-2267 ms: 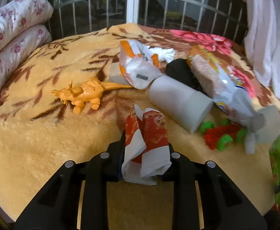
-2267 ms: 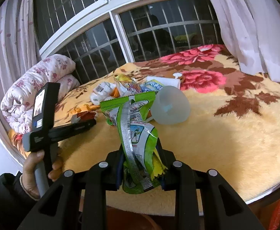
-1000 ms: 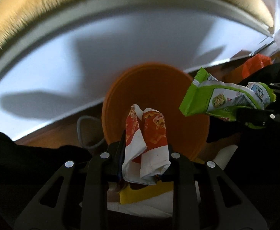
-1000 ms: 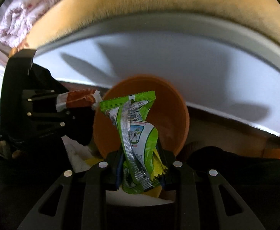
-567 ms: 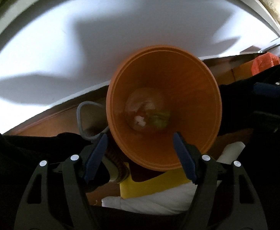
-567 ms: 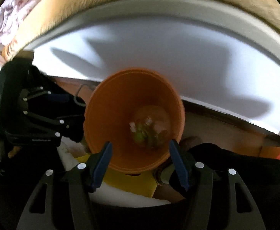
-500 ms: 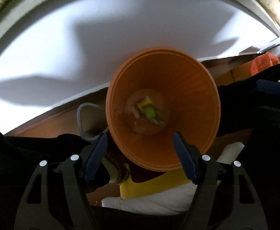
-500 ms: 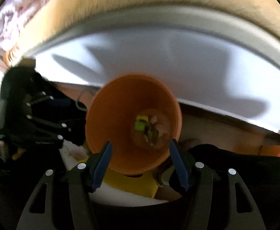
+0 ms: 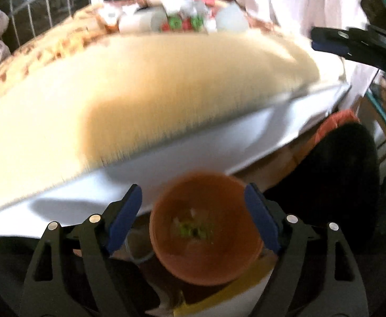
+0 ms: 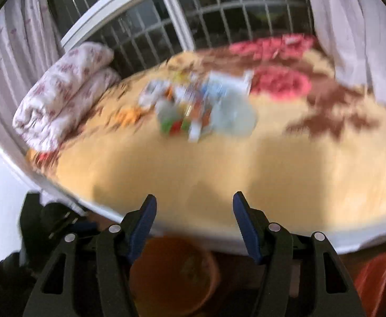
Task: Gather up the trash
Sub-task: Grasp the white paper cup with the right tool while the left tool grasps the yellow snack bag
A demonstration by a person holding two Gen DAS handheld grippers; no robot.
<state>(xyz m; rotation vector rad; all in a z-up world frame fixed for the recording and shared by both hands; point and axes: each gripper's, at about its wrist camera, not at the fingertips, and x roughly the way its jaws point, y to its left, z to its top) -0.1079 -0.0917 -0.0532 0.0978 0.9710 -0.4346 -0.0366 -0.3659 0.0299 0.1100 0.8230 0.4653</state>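
An orange bin (image 9: 206,253) stands on the floor against the bed's white side, with the green wrapper (image 9: 193,229) and other scraps at its bottom. My left gripper (image 9: 192,187) hangs above the bin, jaws opening, nothing between them. In the right wrist view, the right gripper (image 10: 194,196) is open and empty, higher up, with the bin (image 10: 174,272) below it. A blurred pile of wrappers, a cup and toys (image 10: 198,105) lies mid-bed. From the left wrist the pile (image 9: 179,18) is far off, and the right gripper (image 9: 351,45) shows at the upper right.
The yellow plush blanket (image 10: 219,171) covers the bed up to its white edge (image 9: 166,163). A folded floral quilt (image 10: 61,92) lies at the bed's left, under the barred window. White curtains (image 10: 351,26) hang at the right. A red bag (image 10: 377,277) sits on the floor.
Both grippers opened and dropped their wrappers into the orange bin. Then both rose and tilted up, so the bed top and the pile are back in view.
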